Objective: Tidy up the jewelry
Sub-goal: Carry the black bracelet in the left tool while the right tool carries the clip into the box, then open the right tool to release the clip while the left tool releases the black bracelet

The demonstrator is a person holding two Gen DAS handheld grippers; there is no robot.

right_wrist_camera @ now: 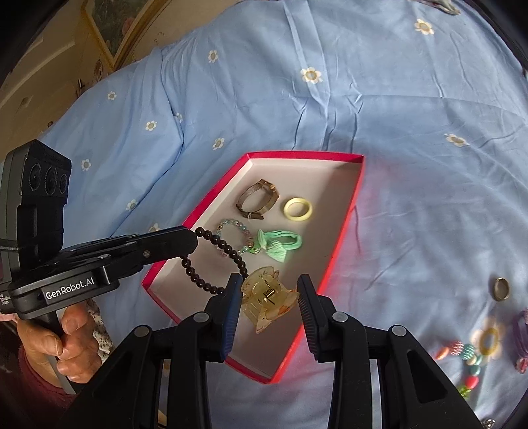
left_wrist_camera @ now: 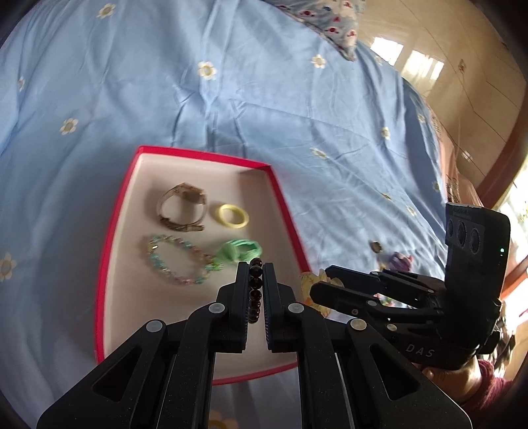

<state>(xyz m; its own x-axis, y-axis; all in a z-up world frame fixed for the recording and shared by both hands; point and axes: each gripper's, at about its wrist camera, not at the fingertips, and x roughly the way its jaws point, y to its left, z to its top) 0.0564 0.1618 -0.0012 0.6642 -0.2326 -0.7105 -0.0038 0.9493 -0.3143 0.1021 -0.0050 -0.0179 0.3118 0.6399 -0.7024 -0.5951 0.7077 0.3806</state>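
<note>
A red box [left_wrist_camera: 114,211] with a pale inside lies on the blue bedspread; it also shows in the right wrist view [right_wrist_camera: 358,194]. It holds a watch [left_wrist_camera: 183,208], a yellow ring [left_wrist_camera: 232,216], a pastel bead bracelet [left_wrist_camera: 175,264] and a green hair tie [left_wrist_camera: 241,250]. My left gripper [left_wrist_camera: 255,267] is shut on a dark bead bracelet [right_wrist_camera: 214,260], which hangs over the box. My right gripper [right_wrist_camera: 269,283] is open over the box's near end, with a yellow hair claw [right_wrist_camera: 267,297] between its fingers, apparently lying in the box.
Loose on the bedspread to the right lie a metal ring [right_wrist_camera: 501,287], a colourful bead necklace with a yellow flower [right_wrist_camera: 475,356] and a purple piece [right_wrist_camera: 523,333]. A floral pillow [left_wrist_camera: 330,19] lies at the far end, with wooden floor [left_wrist_camera: 462,66] beyond.
</note>
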